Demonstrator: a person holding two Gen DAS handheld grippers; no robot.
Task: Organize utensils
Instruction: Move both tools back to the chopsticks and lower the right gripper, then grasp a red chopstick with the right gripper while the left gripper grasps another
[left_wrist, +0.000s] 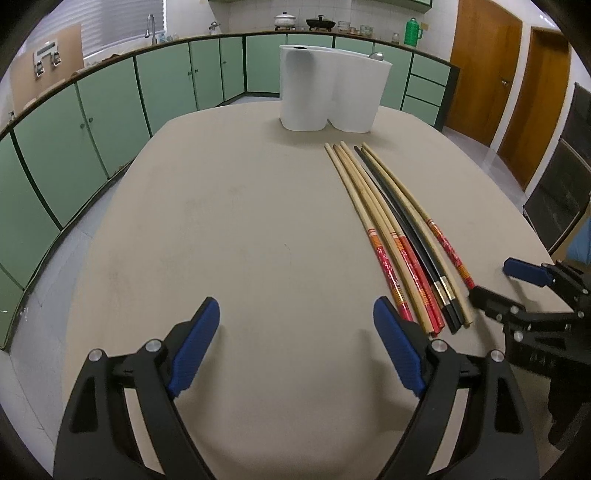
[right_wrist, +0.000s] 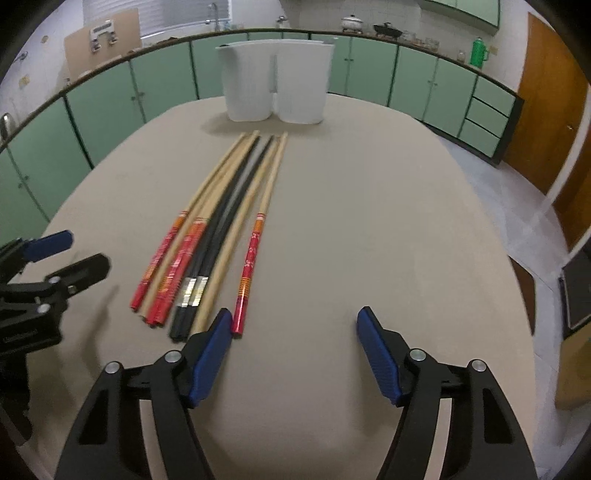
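Several long chopsticks (left_wrist: 399, 229) lie side by side on the beige table (left_wrist: 240, 229): bamboo ones with red ends and a black pair. A white two-lobed utensil holder (left_wrist: 328, 88) stands at the table's far end. My left gripper (left_wrist: 295, 317) is open just left of the chopsticks' near ends, nothing between its blue pads. In the right wrist view the chopsticks (right_wrist: 229, 221) lie left of centre with the holder (right_wrist: 277, 81) beyond them. My right gripper (right_wrist: 295, 325) is open, its left pad beside the end of one red-ended chopstick (right_wrist: 249, 269), which lies slightly apart.
The right gripper (left_wrist: 517, 291) shows at the right edge of the left wrist view, and the left gripper (right_wrist: 62, 254) at the left edge of the right wrist view. Green cabinets (left_wrist: 110, 110) ring the room; wooden doors (left_wrist: 484, 70) stand at the right.
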